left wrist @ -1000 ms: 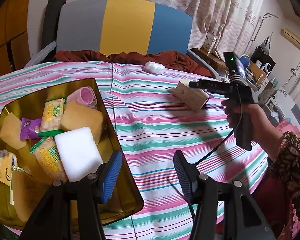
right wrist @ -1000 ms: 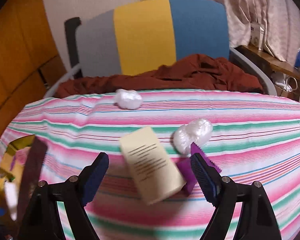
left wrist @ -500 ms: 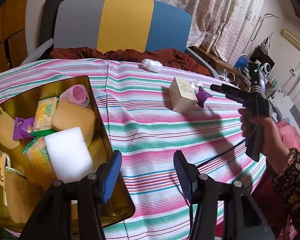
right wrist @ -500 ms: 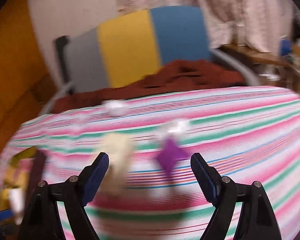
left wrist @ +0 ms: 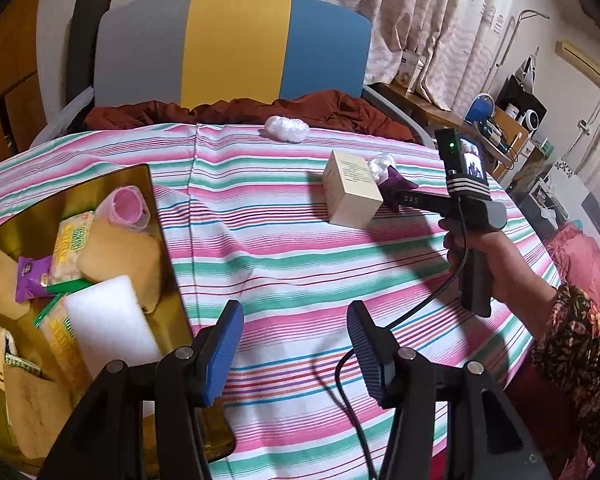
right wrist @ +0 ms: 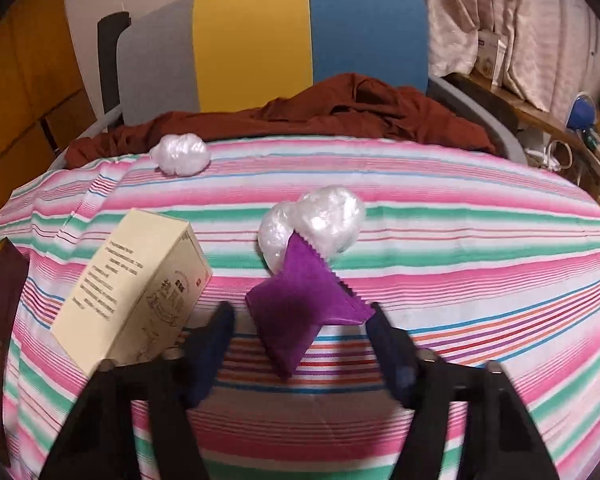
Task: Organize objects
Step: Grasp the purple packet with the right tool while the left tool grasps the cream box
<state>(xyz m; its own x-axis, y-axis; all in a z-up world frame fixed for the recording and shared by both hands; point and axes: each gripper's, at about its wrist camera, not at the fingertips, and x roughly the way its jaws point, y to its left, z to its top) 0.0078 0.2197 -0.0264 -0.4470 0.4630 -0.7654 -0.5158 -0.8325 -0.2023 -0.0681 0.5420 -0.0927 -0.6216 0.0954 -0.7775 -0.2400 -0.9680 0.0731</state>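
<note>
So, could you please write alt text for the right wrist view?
The right hand-held gripper is closing around a purple packet on a striped tablecloth. A cream box lies to its left, a white plastic wad just behind it, another wad farther back.

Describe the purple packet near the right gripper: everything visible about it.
The purple packet is a small, puffy pillow pouch of matte purple with zigzag-cut sealed ends and no readable print. It lies tilted on the striped tablecloth, its far end overlapping the crumpled white plastic wad. The cream box stands apart to one side. The right gripper straddles it, jaws closing, pads not clearly pressing it.
</note>
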